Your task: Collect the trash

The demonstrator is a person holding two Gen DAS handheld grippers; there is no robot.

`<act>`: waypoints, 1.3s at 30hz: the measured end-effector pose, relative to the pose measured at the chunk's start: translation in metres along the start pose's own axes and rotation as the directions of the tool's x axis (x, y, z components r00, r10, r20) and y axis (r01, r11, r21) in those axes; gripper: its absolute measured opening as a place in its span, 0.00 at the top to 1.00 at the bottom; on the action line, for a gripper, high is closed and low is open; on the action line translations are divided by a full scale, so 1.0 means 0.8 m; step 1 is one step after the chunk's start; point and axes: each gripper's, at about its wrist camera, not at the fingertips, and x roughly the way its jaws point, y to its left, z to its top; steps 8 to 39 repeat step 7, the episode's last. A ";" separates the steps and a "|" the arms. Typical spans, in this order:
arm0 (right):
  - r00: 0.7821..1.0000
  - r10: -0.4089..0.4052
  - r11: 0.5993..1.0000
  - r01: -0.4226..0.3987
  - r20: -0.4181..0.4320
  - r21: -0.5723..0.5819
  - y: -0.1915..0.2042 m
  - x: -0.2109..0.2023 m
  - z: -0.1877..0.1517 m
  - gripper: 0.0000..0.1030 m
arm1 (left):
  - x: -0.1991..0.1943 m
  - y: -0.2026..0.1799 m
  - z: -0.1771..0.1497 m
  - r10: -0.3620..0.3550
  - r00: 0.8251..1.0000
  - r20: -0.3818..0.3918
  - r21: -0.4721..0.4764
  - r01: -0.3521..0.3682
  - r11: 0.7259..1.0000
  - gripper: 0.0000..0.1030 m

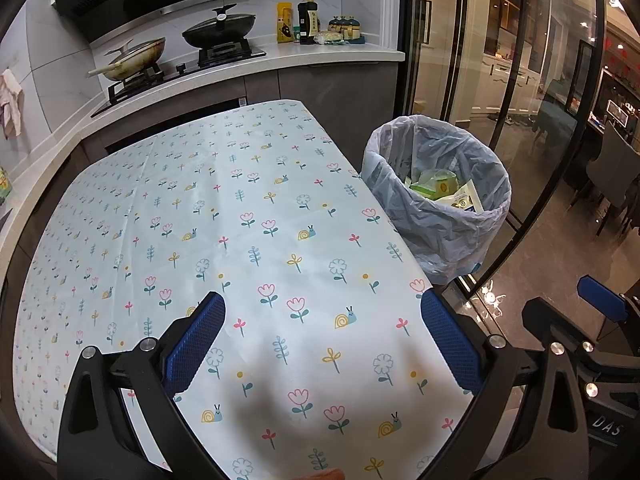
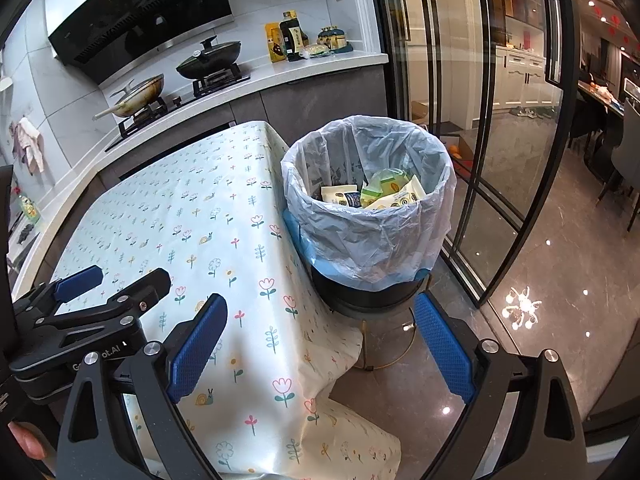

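Note:
A trash bin [image 1: 440, 216] lined with a pale plastic bag stands at the table's right edge; it also shows in the right wrist view [image 2: 372, 236]. Several green and white wrappers [image 2: 384, 194] lie inside it, also seen in the left wrist view [image 1: 444, 190]. My left gripper [image 1: 320, 304] is open and empty above the table's near end. My right gripper [image 2: 320, 312] is open and empty, hovering over the table's corner in front of the bin. The table [image 1: 240, 216] has a floral cloth with no trash visible on it.
A kitchen counter [image 1: 280, 60] behind the table holds a stove with two pans [image 1: 220, 32] and bottles [image 1: 308, 20]. Glass sliding doors [image 2: 500, 160] stand right of the bin. The right gripper's body [image 1: 580, 340] shows at the left view's right edge; the left gripper's [image 2: 80, 308] in the right view.

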 end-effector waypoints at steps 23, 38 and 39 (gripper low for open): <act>1.000 -0.005 1.000 0.005 -0.001 0.001 -0.001 0.001 0.000 0.07 | -0.001 0.000 0.000 0.001 1.000 0.001 0.000 -0.001 1.000 0.09; 1.000 -0.005 1.000 0.005 -0.001 0.001 -0.001 0.001 0.000 0.07 | -0.001 0.000 0.000 0.001 1.000 0.001 0.000 -0.001 1.000 0.09; 1.000 -0.005 1.000 0.005 -0.001 0.001 -0.001 0.001 0.000 0.07 | -0.001 0.000 0.000 0.001 1.000 0.001 0.000 -0.001 1.000 0.09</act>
